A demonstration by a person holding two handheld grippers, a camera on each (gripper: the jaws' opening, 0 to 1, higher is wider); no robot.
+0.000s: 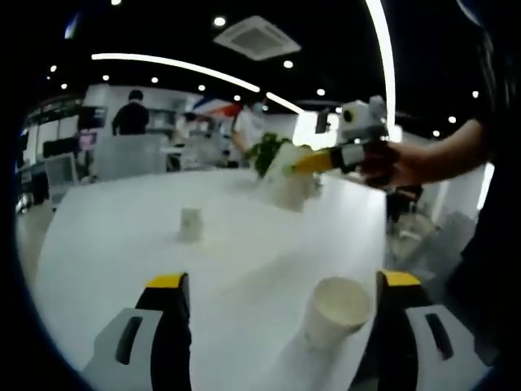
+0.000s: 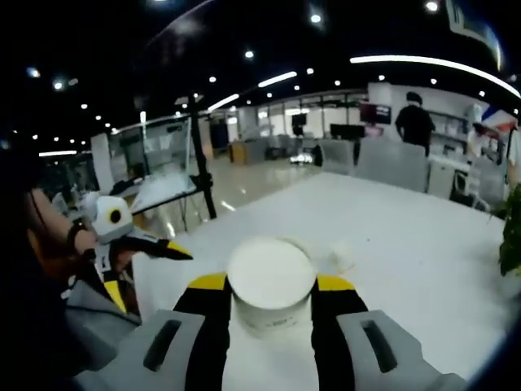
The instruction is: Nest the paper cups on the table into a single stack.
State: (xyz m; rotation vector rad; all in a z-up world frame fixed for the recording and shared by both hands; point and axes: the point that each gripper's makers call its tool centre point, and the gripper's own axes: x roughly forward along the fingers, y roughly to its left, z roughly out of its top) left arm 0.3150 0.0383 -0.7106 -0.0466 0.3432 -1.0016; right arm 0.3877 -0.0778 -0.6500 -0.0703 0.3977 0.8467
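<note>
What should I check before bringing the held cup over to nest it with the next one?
1. Right gripper holds a cup: ok, jaws closed on its sides.
2. Held cup the right way up for nesting: cannot tell.
3. Left gripper free: ok, jaws open.
4. Cup by the left gripper standing mouth up: ok, though near the table edge.
5. Far cup standing apart, unobstructed: ok.
6. Potted plant away from the near cup: ok.

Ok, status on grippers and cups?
Right hand-held gripper shut on cup. Left hand-held gripper open, near cup by its right jaw. Far cup loose.
</note>
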